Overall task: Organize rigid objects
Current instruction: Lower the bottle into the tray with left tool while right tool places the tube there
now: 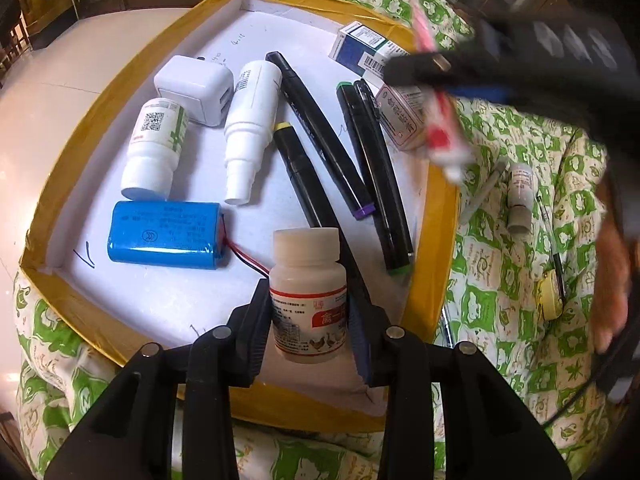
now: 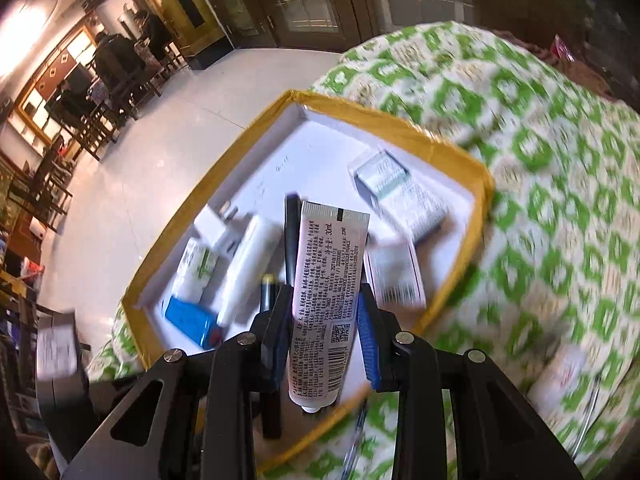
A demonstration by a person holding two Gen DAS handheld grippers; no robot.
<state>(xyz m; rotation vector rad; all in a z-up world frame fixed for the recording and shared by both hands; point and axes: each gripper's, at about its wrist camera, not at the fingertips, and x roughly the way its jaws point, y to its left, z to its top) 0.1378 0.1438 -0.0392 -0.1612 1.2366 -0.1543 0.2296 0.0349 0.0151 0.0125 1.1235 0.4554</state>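
Left tongs point(image 1: 308, 320) clenched on white pill bottle point(image 1: 307, 294), held over near edge of yellow-rimmed tray point(image 1: 434, 240); right tongs point(image 2: 325, 334) grasping printed tube point(image 2: 326, 308) above same tray point(image 2: 478, 200); blue battery pack point(image 1: 166, 234) and black markers point(image 1: 320, 132) lie inside tray, on green patterned cloth point(image 1: 520, 288)

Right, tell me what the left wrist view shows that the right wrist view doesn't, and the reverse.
Only the left wrist view shows the left gripper clamped on a white pill bottle, the green-capped markers in the box, and a small vial lying out on the green cloth.

Only the right wrist view shows the printed back of the tube held by the right gripper, and the room with chairs beyond.

Both show the yellow-rimmed box, blue battery pack and white charger.
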